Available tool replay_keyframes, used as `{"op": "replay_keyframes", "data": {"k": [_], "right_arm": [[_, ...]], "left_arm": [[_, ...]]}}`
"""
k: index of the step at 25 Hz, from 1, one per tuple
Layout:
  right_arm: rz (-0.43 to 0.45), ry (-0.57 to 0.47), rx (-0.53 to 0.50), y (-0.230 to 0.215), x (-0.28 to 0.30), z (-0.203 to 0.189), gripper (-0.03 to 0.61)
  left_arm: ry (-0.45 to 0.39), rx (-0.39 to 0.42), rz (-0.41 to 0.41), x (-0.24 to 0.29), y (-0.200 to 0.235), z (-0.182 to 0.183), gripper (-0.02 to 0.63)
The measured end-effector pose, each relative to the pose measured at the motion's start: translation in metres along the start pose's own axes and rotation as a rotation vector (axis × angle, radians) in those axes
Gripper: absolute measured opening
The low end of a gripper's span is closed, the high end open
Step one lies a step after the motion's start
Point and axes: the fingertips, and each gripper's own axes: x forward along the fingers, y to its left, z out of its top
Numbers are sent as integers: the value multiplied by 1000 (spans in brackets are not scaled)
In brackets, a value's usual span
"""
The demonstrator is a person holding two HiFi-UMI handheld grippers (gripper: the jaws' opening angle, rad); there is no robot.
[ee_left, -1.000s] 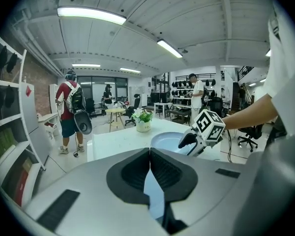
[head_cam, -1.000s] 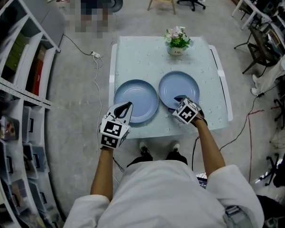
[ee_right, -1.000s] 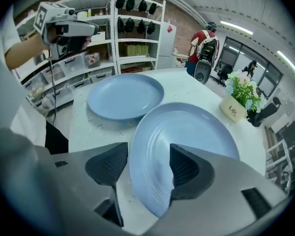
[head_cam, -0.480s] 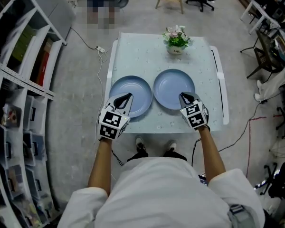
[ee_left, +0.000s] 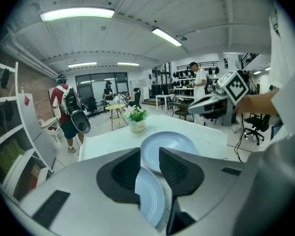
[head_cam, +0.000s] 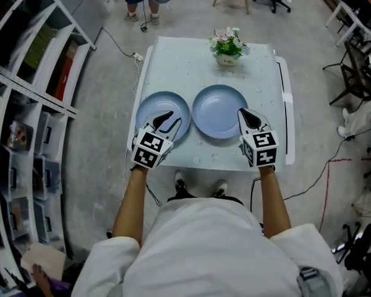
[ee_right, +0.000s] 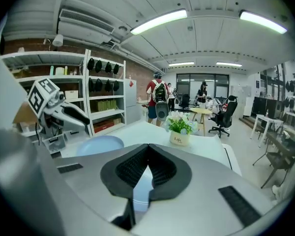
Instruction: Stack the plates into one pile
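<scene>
Two blue plates lie side by side on the pale table (head_cam: pixel 191 67). My left gripper (head_cam: pixel 167 120) hovers over the near part of the left plate (head_cam: pixel 157 107). Its jaws have just been opening and stand apart, pressing on nothing; the left plate (ee_left: pixel 150 200) shows below the gap of the left gripper (ee_left: pixel 150 154), and the right plate (ee_left: pixel 169 146) beyond it. My right gripper (head_cam: pixel 247 117) is at the right plate's (head_cam: pixel 217 110) right edge, raised above the table. Its jaws have just closed and the right gripper (ee_right: pixel 148 149) has its tips together, empty, with a strip of the right plate (ee_right: pixel 140 188) below.
A small pot of flowers (head_cam: pixel 227 48) stands at the table's far edge. Shelving (head_cam: pixel 25 104) runs along the left. A cable (head_cam: pixel 120 48) lies on the floor by the table's far left corner. A person with a backpack (ee_left: pixel 64 107) stands beyond the table.
Both grippers moved forward from the table's near edge over the plates. The left jaws opened. The right gripper lifted off the right plate's near rim and its jaws closed.
</scene>
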Motion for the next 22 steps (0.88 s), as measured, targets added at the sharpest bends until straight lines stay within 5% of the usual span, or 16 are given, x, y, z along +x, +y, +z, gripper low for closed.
{"op": "replay_keyframes", "data": {"k": [8, 17, 22], "right_arm": [[90, -18, -16, -5, -9, -16, 14], [161, 59, -29, -10, -20, -71, 14], [162, 77, -56, -19, -31, -83, 14]], "left_arm": [[187, 21, -21, 56, -40, -71, 155], [360, 46, 72, 104, -39, -144, 159], [453, 152, 141, 115, -35, -166, 129]]}}
